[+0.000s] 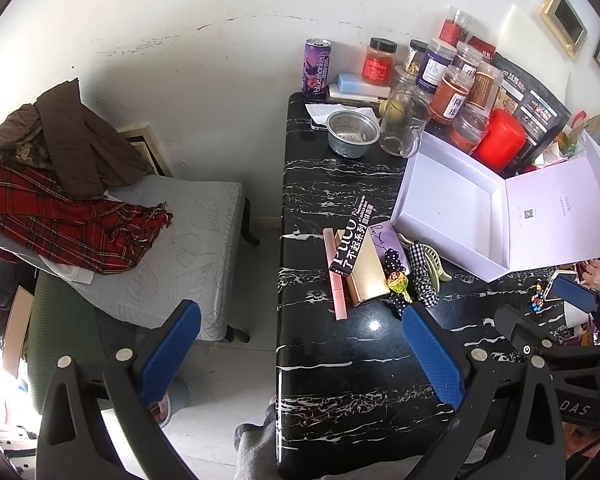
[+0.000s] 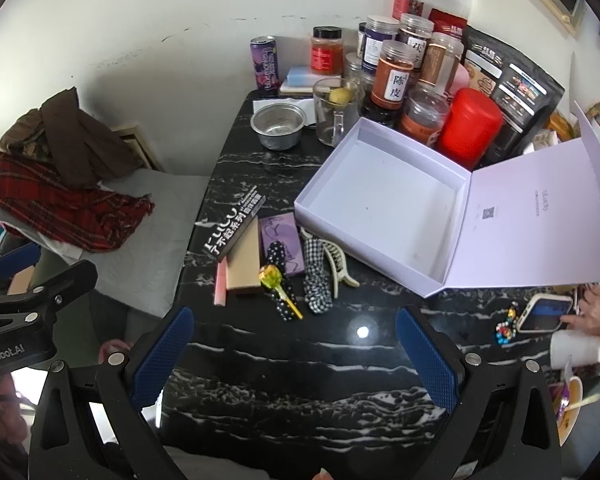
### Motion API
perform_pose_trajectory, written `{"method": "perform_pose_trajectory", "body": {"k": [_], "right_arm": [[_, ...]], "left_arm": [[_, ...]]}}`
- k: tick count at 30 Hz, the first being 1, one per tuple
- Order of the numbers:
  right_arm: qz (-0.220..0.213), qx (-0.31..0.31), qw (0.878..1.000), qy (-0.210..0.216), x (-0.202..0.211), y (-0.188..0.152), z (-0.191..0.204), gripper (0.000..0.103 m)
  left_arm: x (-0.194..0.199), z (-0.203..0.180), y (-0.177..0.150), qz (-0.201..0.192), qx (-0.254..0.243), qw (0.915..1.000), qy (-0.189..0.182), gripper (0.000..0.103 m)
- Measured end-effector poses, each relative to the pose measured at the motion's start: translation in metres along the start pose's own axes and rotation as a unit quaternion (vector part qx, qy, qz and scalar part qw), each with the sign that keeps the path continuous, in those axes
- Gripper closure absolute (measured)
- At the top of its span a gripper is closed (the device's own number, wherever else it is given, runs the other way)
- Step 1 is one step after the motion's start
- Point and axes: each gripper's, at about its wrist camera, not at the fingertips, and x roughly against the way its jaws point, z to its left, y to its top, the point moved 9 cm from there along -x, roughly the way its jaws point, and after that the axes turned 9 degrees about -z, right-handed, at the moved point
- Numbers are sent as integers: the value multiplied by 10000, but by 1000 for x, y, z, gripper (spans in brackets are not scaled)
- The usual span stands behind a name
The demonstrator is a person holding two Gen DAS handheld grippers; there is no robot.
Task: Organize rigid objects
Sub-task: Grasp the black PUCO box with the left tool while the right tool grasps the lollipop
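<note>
Lollipop (image 2: 271, 276) lies ahead of both tongs (image 2: 296, 354) (image 1: 300, 344) (spread wide, holding nothing).

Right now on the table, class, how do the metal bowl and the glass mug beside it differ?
The metal bowl is opaque, low and wide; the glass mug is clear and taller. The bowl has no handle; the mug has one. The bowl looks empty, while a yellow fruit shows through or behind the mug; which, I cannot tell. Both stand upright, open-topped, near the open box.
</note>
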Motion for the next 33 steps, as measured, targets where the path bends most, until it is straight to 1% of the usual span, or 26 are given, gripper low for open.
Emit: {"method": "perform_pose_trajectory", "body": {"k": [8,11,17,22,28,31,33], "right_arm": [[201,-131,9997,26,-22,-4,-8,0],[248,-182,9995,72,-30,-5,-12,0],[381,-310,9987,136,-48,-7,-21,0],[504,-404,9977,212,-67,-9,-29,1],[669,-449,9964,275,-90,-10,-36,2],[750,-442,9957,330,-100,-11,-38,5],[807,-486,9949,347,-108,-13,-40,5]], "left_arm": [[-23,-8,5,167,-107,9997,-129,0],[-33,-14,8,183,-146,9994,-236,0],[-56,-28,13,339,-260,9983,-388,0],[-76,-36,17,438,-338,9975,-437,1],[-103,-43,21,579,-455,9960,-505,4],[-119,-45,21,645,-477,9954,-517,5],[-130,-47,19,733,-469,9947,-551,12]]}}
